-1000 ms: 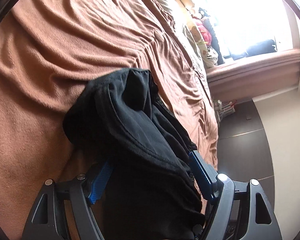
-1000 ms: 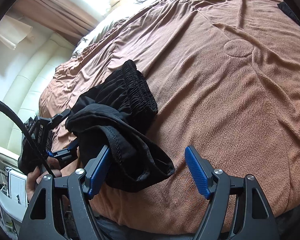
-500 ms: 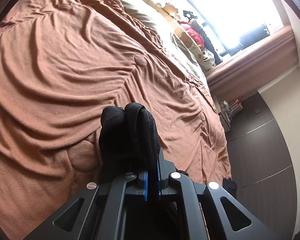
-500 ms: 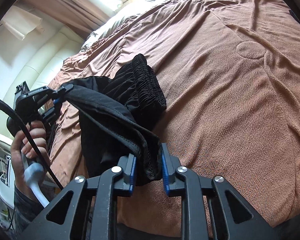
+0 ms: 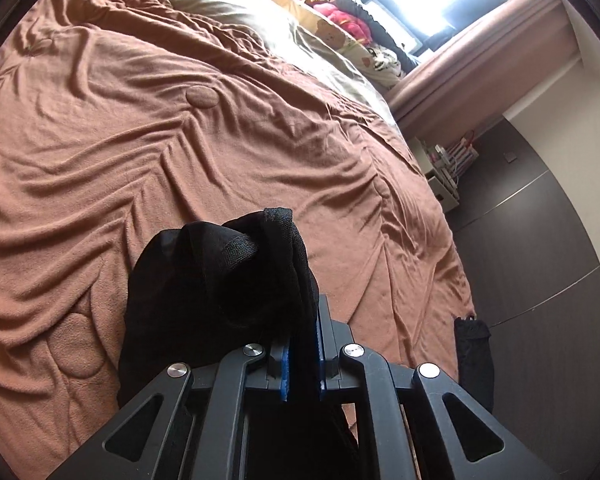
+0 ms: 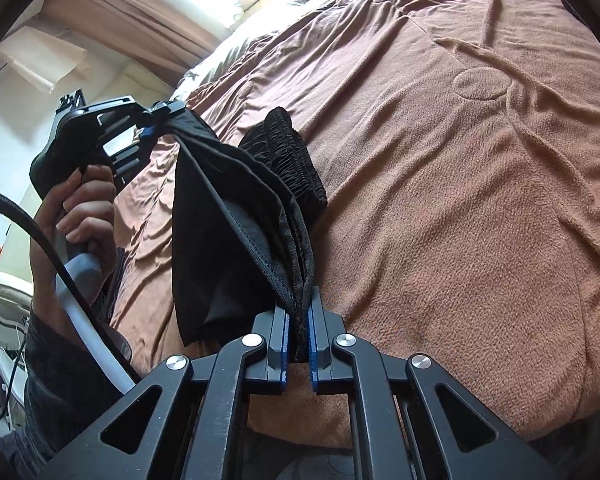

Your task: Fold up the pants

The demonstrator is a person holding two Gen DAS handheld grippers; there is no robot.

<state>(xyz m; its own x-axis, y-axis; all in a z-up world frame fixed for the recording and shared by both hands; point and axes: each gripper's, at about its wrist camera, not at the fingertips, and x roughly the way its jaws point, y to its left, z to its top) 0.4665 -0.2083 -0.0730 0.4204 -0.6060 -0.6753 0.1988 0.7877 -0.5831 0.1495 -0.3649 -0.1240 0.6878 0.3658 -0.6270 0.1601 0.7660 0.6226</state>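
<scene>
The black pants [image 6: 236,216] hang bunched above the brown bed cover, held at two spots. My right gripper [image 6: 298,344] is shut on a hemmed edge of the pants at the lower centre of the right wrist view. My left gripper [image 5: 300,354] is shut on another bunch of the black pants [image 5: 216,280]; it also shows in the right wrist view [image 6: 150,130], up at the left, held by a hand. The elastic waistband [image 6: 288,160] rests crumpled on the bed behind the lifted cloth.
The brown bed cover [image 5: 140,128] is wrinkled and fills most of both views. Pillows and stuffed toys [image 5: 340,20] lie by the window. The bed's edge and dark floor [image 5: 540,280] are to the right, with another dark garment [image 5: 474,356] hanging there.
Both grippers went from open to shut on the pants, then lifted them off the bed. The cloth now stretches between the two grippers, and the left one has risen higher.
</scene>
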